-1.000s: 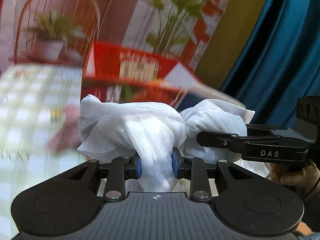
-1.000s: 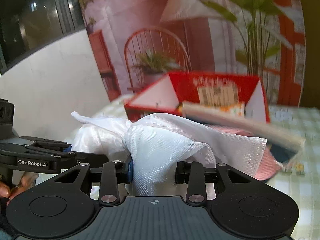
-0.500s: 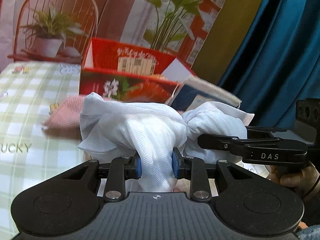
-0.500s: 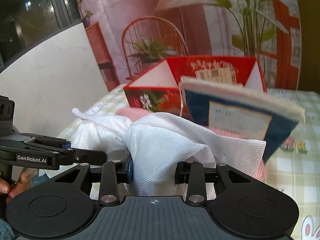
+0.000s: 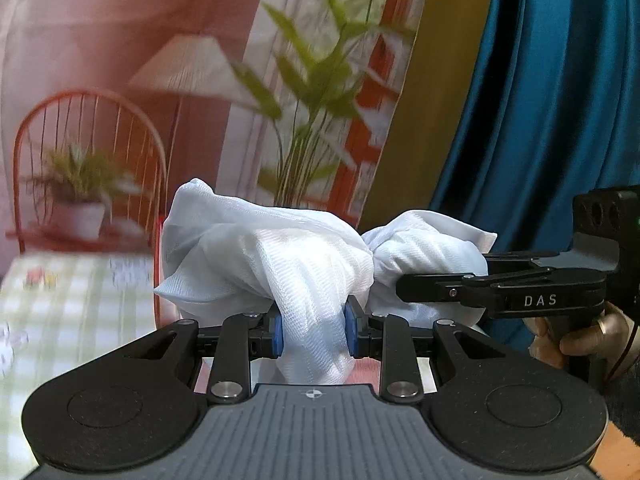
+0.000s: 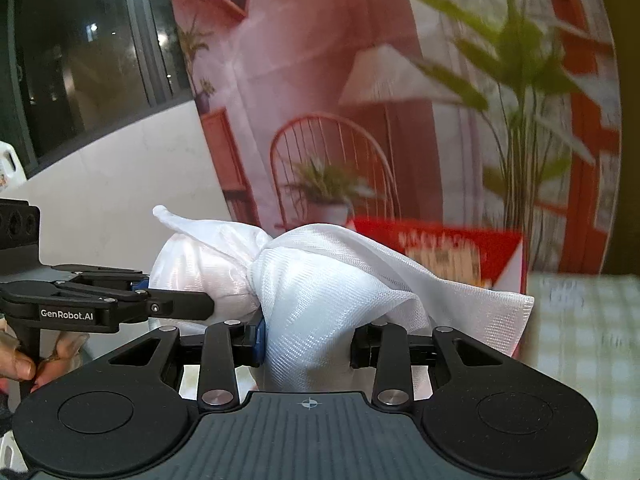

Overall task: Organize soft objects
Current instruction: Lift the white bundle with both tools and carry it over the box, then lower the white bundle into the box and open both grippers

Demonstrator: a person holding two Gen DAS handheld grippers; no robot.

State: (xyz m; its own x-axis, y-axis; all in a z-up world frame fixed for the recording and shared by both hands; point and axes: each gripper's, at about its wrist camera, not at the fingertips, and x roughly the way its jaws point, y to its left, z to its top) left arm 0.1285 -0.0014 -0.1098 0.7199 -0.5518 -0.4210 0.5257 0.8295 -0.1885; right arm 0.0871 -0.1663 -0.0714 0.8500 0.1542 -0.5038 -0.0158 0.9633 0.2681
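A white mesh cloth (image 5: 280, 264) is bunched and twisted between both grippers, held up in the air. My left gripper (image 5: 312, 332) is shut on one bunch of it. My right gripper (image 6: 308, 344) is shut on the other bunch (image 6: 328, 296). In the left wrist view the right gripper (image 5: 404, 292) reaches in from the right and clamps the cloth's right lobe. In the right wrist view the left gripper (image 6: 208, 304) comes in from the left onto the left lobe. The cloth's lower part is hidden behind the gripper bodies.
A red cardboard box (image 6: 448, 252) stands behind the cloth on a green-checked tablecloth (image 5: 60, 304), which also shows in the right wrist view (image 6: 580, 320). A printed backdrop with chair and plants (image 5: 88, 168) stands behind. A blue curtain (image 5: 552, 100) hangs at the right.
Both grippers have lifted the cloth higher and tilted up; the box, pink item and blue book dropped out of sight below. The grip on the cloth has not changed.
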